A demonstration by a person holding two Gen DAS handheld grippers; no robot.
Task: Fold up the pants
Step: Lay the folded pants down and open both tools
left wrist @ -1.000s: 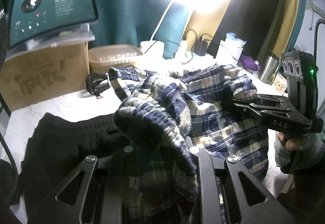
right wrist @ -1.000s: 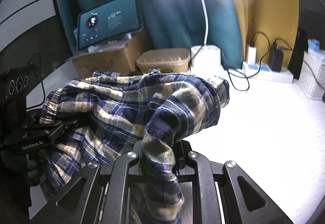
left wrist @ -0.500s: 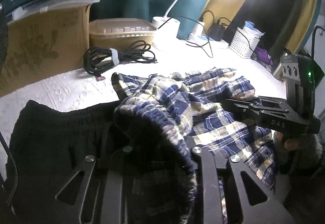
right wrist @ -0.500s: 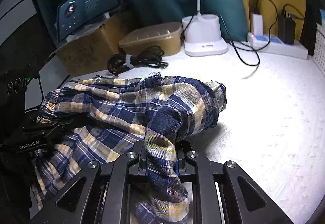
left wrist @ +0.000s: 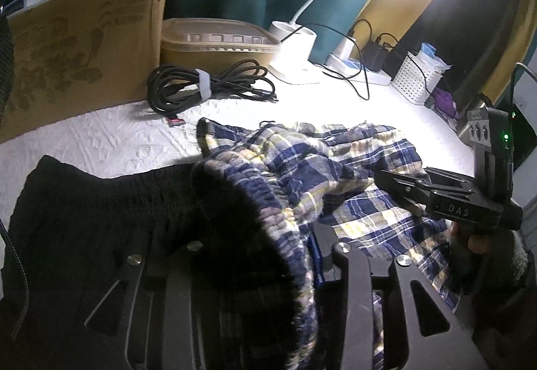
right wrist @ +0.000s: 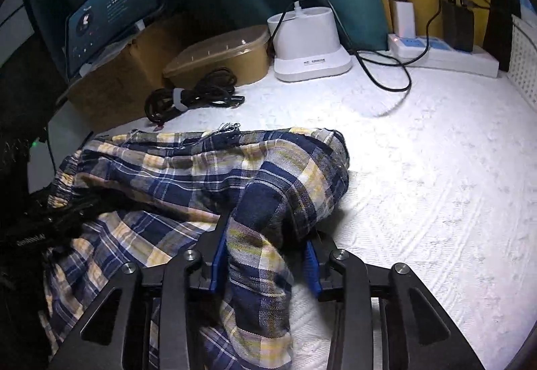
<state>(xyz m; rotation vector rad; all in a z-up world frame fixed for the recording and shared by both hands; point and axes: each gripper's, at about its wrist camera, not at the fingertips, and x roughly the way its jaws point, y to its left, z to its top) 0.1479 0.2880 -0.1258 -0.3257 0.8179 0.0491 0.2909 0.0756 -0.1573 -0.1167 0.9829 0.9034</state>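
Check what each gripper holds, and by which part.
Neither clamps now: both jaws are opening. The plaid pants' elastic waistband lies between the left gripper's fingers, a bunched fold between the right gripper's.

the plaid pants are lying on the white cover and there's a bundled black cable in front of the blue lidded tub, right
Not quite: the lidded tub is tan, not blue, as the right wrist view shows. The plaid pants do lie on the white cover, with the bundled black cable in front of the tub.

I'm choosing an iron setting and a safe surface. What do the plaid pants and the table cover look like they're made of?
Plaid pants: probably woven cotton or flannel, matte; soft rumpled folds, a frayed thread edge, gathered elastic waistband. Table cover: white, embossed with raised patterns, looks like quilted fabric or textured vinyl; the pictures can't settle which.
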